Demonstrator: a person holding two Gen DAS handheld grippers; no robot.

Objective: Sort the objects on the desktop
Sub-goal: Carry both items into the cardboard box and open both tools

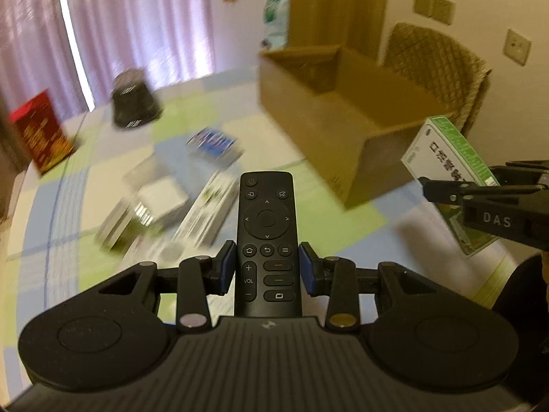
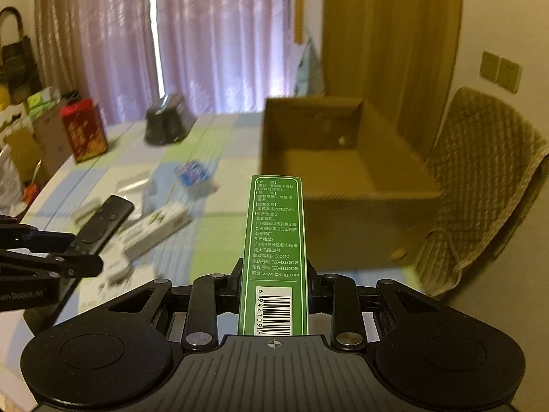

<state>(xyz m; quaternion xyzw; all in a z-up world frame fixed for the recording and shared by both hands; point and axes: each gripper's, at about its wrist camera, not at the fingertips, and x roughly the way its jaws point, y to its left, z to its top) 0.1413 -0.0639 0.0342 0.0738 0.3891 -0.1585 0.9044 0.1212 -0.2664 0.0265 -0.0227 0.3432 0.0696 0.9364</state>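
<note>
The left gripper (image 1: 267, 267) is closed tight on a black remote (image 1: 267, 237), with its blue pads (image 1: 227, 267) pressing on both long sides. The remote sticks out forward, buttons up, above the table (image 1: 51, 226). The right gripper (image 2: 273, 279) is squeezed shut on a green and white box (image 2: 274, 254), holding it by its flat sides so the thin green edge with the barcode faces up. In the left wrist view this same box shows at the far right, up in the air just beside the near corner of the cardboard box (image 1: 329, 120). The cardboard box is open on top and sits on the right side of the table, ahead of both grippers. On the left part of the table lie a few blurry white packets (image 1: 154, 206) and a small blue packet (image 1: 214, 146). Farther away stand a black tub (image 1: 133, 99) and a red box (image 1: 41, 130). A chair with a woven cover (image 2: 480, 185) stands to the right of the cardboard box.
</note>
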